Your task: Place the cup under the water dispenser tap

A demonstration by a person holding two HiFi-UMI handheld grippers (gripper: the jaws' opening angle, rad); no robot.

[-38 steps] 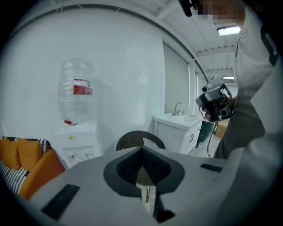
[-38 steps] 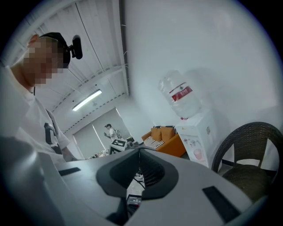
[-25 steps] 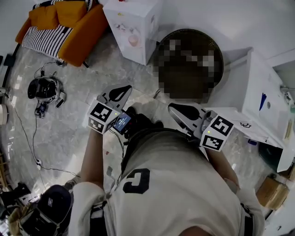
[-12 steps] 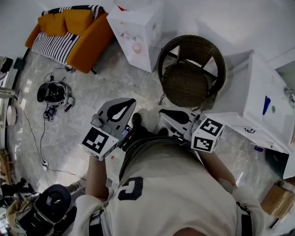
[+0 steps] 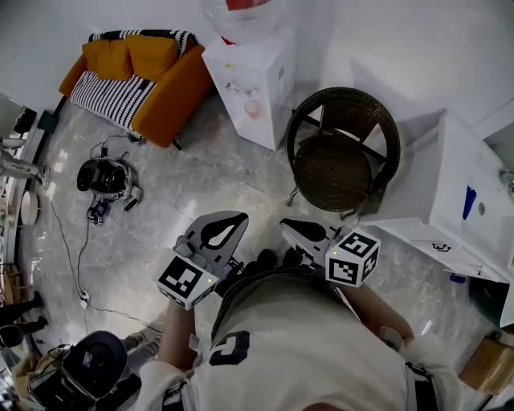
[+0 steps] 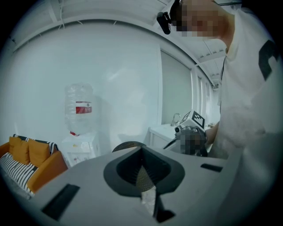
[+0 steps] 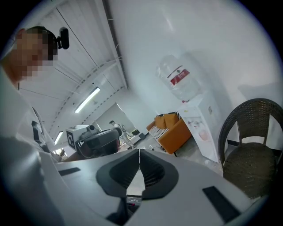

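The white water dispenser (image 5: 250, 76) with its clear bottle (image 5: 239, 14) stands against the far wall. A small pink cup-like shape (image 5: 254, 107) shows on its front; I cannot tell whether it is a real cup. My left gripper (image 5: 240, 216) and right gripper (image 5: 283, 226) hang side by side in front of my chest, both shut with nothing between the jaws, well short of the dispenser. The left gripper view has the dispenser (image 6: 81, 149) at left beyond the shut left gripper (image 6: 141, 152). In the right gripper view the shut right gripper (image 7: 138, 154) points past the dispenser (image 7: 202, 128).
A round wicker chair (image 5: 344, 144) stands right of the dispenser. An orange sofa with a striped cover (image 5: 132, 72) is at the far left. A white counter (image 5: 458, 193) runs along the right. A dark device with cables (image 5: 104, 178) lies on the marble floor at left.
My left gripper has risen and looks larger in the head view. The head view has shifted, so dispenser, sofa and chair sit lower in the frame. The right gripper has rolled slightly.
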